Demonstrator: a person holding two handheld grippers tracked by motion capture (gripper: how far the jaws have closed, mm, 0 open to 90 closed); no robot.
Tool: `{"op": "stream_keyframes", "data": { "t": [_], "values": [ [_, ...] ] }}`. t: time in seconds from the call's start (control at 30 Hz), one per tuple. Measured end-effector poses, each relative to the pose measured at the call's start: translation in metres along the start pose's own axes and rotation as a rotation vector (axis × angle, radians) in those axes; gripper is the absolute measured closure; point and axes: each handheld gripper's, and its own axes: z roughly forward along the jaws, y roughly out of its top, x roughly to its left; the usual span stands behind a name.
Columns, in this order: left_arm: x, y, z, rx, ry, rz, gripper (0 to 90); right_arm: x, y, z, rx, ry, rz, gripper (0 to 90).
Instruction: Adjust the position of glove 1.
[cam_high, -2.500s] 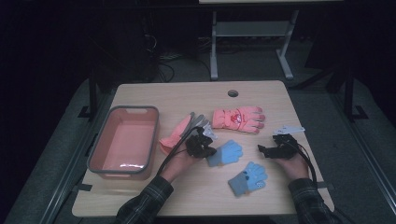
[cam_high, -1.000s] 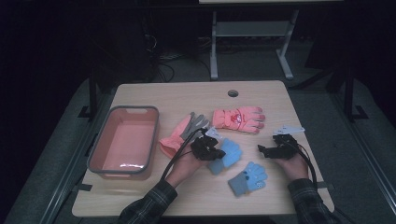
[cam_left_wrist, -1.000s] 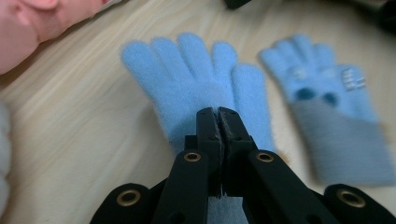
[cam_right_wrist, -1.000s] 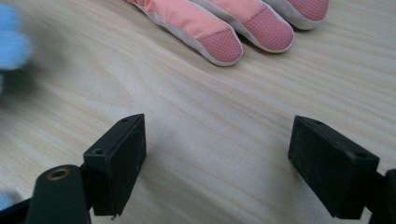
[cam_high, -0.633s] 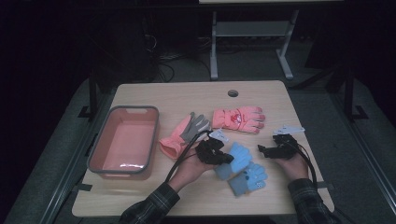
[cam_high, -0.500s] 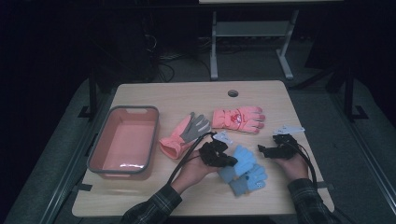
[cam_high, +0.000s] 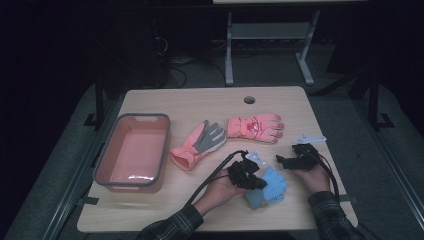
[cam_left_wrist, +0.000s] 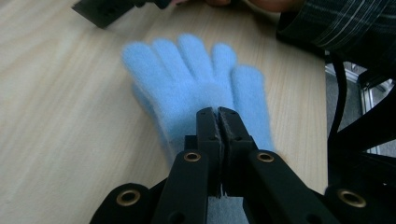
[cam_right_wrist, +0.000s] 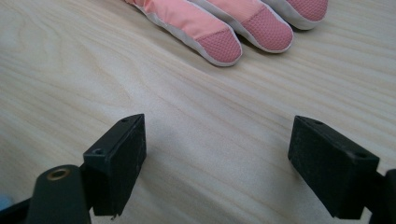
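While the left gripper (cam_high: 256, 181) stays pinched shut on a blue glove (cam_left_wrist: 196, 88), carrying it onto its mate right of the tray (cam_high: 102, 160), the step in hand appears to be pairing the blue gloves. Next, the carried glove wants setting square on the lower one, then releasing. Left to right from the tray on the surface (cam_high: 200, 102): one tray, two pink gloves (cam_high: 199, 145) (cam_high: 255, 127), two blue gloves stacked (cam_high: 270, 187). The right gripper (cam_right_wrist: 215, 154), beyond the stack, rests wide and empty.
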Motion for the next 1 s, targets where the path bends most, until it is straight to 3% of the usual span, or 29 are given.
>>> {"op": "stream_keyframes", "data": {
  "t": [0.13,0.3,0.47,0.53,0.67,0.8,0.93,1.0],
  "values": [
    [0.0,-0.002,0.006,0.015,0.015,-0.001,85.0,0.0,0.0,0.0,0.0,0.0,0.0,18.6],
    [-0.002,-0.001,0.005,0.004,0.017,0.014,63.6,0.0,0.0,0.0,0.0,0.0,0.0,18.6],
    [-0.009,0.0,0.007,-0.006,0.006,0.032,58.3,0.0,0.0,0.0,0.0,0.0,0.0,18.6],
    [-0.012,0.0,0.009,-0.002,0.009,0.042,52.1,0.0,0.0,0.0,0.0,0.0,0.0,18.6],
    [-0.014,0.0,0.011,-0.004,0.045,0.058,37.7,0.0,0.0,0.0,0.0,0.0,0.0,18.6],
    [-0.016,-0.001,0.016,0.015,0.107,0.084,24.2,0.0,0.0,0.0,0.0,0.0,0.0,18.6],
    [-0.014,-0.004,0.022,0.045,0.122,0.089,20.4,0.0,0.0,0.0,-0.001,0.0,0.0,18.6],
    [-0.014,-0.005,0.026,0.042,0.117,0.069,19.8,0.0,0.0,0.0,0.0,0.0,0.0,18.6]
  ]
}}
